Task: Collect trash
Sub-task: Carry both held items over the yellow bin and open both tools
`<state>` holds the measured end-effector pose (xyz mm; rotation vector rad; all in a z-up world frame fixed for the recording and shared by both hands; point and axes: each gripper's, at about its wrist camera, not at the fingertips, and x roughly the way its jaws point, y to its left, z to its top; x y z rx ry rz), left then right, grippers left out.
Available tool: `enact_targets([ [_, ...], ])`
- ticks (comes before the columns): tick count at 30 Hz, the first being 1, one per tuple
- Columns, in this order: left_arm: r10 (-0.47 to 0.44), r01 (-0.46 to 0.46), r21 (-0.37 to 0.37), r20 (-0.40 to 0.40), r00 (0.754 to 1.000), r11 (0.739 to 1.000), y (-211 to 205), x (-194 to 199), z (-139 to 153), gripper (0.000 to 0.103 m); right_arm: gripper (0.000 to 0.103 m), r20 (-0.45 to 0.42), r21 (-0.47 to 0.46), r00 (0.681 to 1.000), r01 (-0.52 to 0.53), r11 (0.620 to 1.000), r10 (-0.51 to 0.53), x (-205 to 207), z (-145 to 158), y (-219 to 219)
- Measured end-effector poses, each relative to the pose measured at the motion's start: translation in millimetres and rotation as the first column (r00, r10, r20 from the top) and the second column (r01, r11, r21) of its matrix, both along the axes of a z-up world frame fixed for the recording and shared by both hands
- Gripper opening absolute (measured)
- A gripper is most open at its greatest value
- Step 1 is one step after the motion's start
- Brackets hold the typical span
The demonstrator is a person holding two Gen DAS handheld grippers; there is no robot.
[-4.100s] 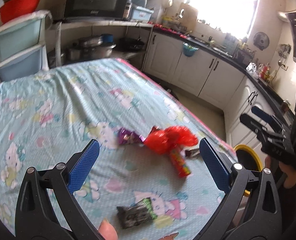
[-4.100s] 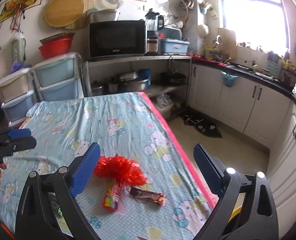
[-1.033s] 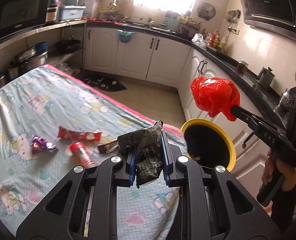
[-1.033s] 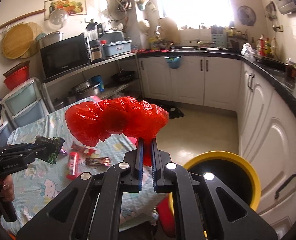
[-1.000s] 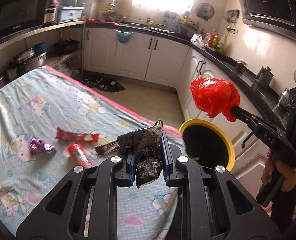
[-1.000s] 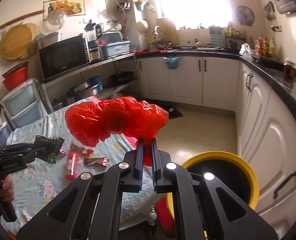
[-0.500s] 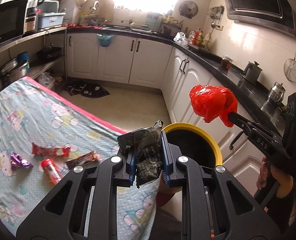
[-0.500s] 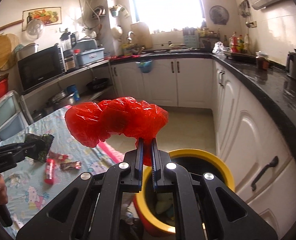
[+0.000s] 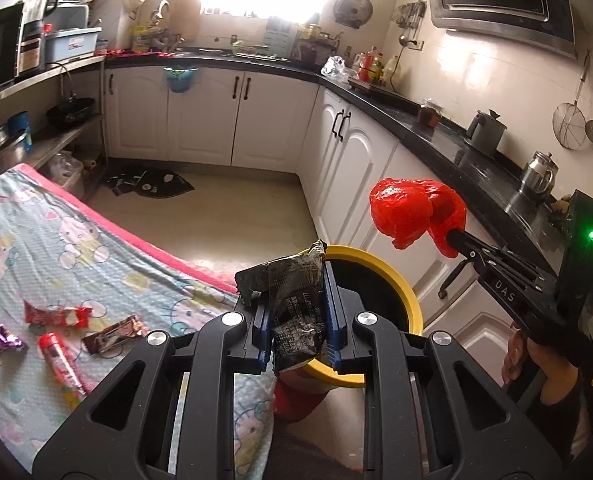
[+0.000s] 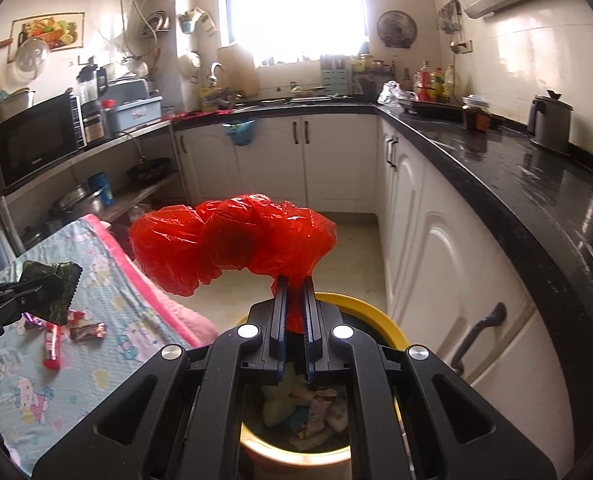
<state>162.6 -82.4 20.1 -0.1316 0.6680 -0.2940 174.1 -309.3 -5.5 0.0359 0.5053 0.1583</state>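
Observation:
My left gripper (image 9: pixel 294 280) is shut on a crumpled black snack wrapper (image 9: pixel 294 300), held over the near rim of the yellow-rimmed bin (image 9: pixel 400 280). My right gripper (image 10: pixel 294 284) is shut on a bunched red plastic bag (image 10: pixel 232 242), above the same bin (image 10: pixel 376 310), which holds paper scraps. In the left wrist view the right gripper (image 9: pixel 452 236) carries the red bag (image 9: pixel 414 210) over the bin's far side. In the right wrist view the left gripper (image 10: pixel 46 286) with the black wrapper (image 10: pixel 54 290) shows at the left edge.
The table with a cartoon-print cloth (image 9: pixel 36 240) still bears a red wrapper (image 9: pixel 56 315), a brown bar wrapper (image 9: pixel 114 333), a red tube (image 9: pixel 60 362) and a purple wrapper (image 9: pixel 2 336). White cabinets (image 9: pixel 360 152) under a black counter stand close behind the bin.
Both grippers have swung away from the table toward the bin, each keeping its grip. The bin now lies right under the right gripper, its contents visible.

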Motion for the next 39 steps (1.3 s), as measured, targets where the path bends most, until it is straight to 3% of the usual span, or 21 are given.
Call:
enact_targets([
  [20,-0.028,0.03,0.033,-0.063,0.998,0.999,-39.0,38.9,-32.4,0.016,0.007,-0.095,-0.066,0.992,0.081,0.994,-0.087,21.9,-42.6,-10.4],
  [39,-0.062,0.07,0.039,-0.193,0.979,0.997,-69.1,81.3,-87.1,0.018,0.007,-0.284,-0.161,0.951,0.078,0.984,-0.122,52.4,-120.1,-6.7],
])
